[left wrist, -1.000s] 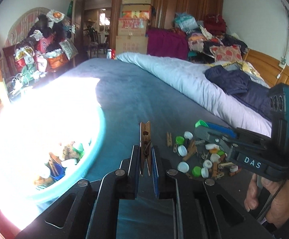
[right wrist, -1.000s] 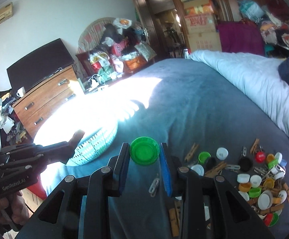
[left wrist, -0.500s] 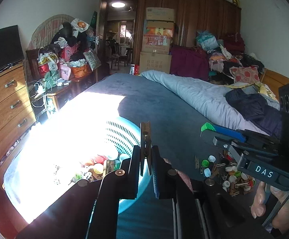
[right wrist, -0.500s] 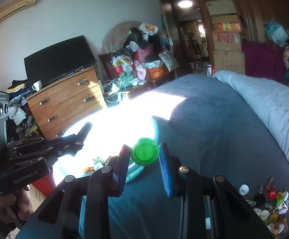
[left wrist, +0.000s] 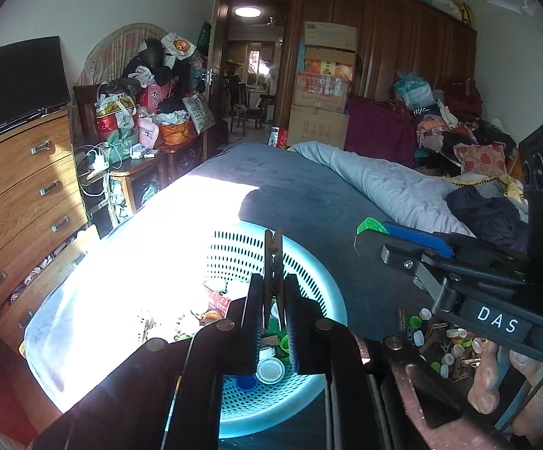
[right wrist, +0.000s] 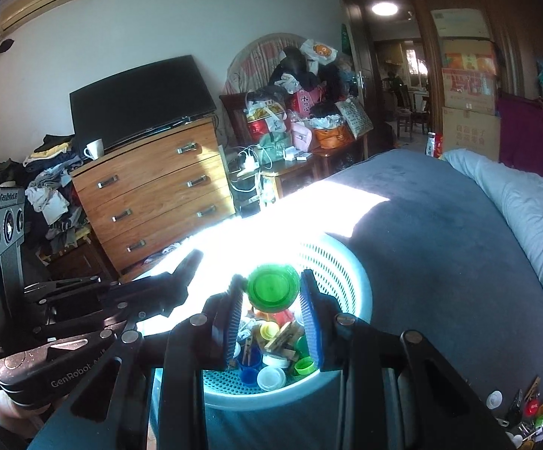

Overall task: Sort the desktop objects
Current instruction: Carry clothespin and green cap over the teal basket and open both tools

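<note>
Over the big blue basket (left wrist: pixel 308 281) on the bed (left wrist: pixel 308 202), full of caps and pegs.
Left claw (left wrist: pixel 274 292) squeezed tight on a wooden peg (left wrist: pixel 273 258); right claw (right wrist: pixel 273 292) pinching a green cap (right wrist: pixel 273 287), both above the basket.

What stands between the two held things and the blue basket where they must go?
Nothing visible does. The left claw holds a wooden clothespin and the right claw a green cap, both above the open blue basket, which already holds caps and pegs. No lid covers it.
</note>
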`<state>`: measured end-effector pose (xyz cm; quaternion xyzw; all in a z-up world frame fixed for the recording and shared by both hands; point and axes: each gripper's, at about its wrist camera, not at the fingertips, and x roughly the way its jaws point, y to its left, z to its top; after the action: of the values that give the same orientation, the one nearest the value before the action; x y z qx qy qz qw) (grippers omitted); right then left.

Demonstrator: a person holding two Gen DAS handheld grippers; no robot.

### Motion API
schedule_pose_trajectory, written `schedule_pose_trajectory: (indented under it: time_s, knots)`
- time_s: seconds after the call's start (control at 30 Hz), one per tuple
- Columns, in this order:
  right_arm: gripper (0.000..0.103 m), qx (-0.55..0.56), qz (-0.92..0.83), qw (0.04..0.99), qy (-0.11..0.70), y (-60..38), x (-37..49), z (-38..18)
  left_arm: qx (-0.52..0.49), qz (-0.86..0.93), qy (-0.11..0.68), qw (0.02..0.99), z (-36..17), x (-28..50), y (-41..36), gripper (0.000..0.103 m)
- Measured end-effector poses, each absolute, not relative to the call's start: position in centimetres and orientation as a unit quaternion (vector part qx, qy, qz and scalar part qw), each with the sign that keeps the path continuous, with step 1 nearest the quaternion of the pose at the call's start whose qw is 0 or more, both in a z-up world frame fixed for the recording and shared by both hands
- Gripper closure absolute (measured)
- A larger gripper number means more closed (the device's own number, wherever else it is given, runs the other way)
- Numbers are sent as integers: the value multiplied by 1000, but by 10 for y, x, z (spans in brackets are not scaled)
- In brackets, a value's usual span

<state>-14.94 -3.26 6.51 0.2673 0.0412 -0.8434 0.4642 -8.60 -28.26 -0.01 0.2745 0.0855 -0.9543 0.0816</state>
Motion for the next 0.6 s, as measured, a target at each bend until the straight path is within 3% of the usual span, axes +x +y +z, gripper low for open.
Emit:
schedule_pose_trajectory:
  time_s: [0.6]
  knots:
    - [74,323,-816,476,53,-84,-166,42,346,-927,110,93,-38,-124,-318,91]
